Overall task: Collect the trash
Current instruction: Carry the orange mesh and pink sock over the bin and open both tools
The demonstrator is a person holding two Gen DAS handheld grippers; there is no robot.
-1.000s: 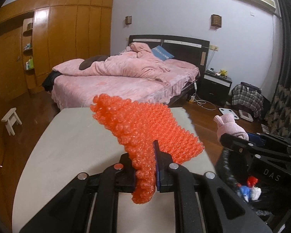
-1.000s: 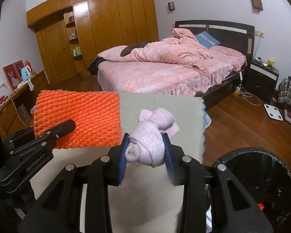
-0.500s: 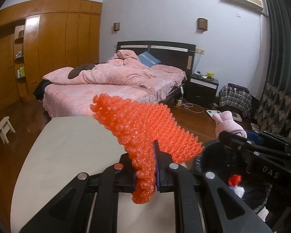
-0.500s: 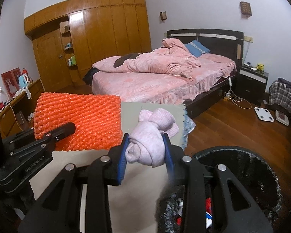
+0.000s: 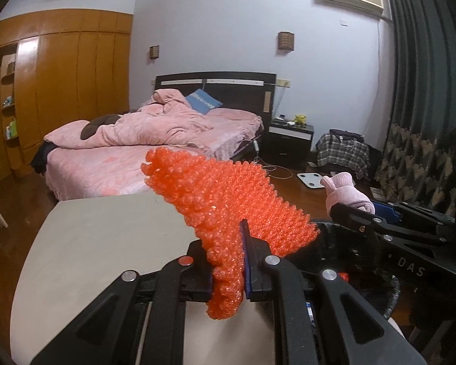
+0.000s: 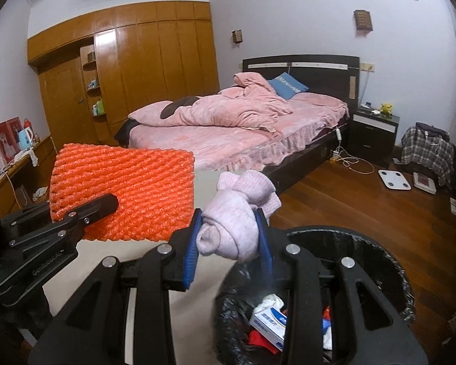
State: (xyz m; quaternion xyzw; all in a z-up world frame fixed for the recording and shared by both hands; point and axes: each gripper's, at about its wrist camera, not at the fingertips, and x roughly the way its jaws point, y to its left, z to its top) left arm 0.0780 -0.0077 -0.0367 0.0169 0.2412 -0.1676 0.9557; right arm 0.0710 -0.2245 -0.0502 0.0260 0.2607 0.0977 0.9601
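Filling the far side of the room, a bed [image 6: 237,140] with pink bedding stands against the wall, beside a wooden wardrobe [image 6: 143,70]. Nearer, a pale table [image 5: 106,243] lies under both grippers, and a black bin [image 6: 364,252] sits at its right edge on the wooden floor, with a blue-and-white box [image 6: 269,322] and red scraps inside. An orange foam net [image 5: 228,206] hangs above the table's right edge, pinched at its lower corner between the nearly closed jaws of the left gripper [image 5: 228,270]. A rolled pink sock [image 6: 237,216] sits clamped between the blue pads of the right gripper [image 6: 229,243], whose jaws stand only as wide as the roll, above the near rim of the bin.
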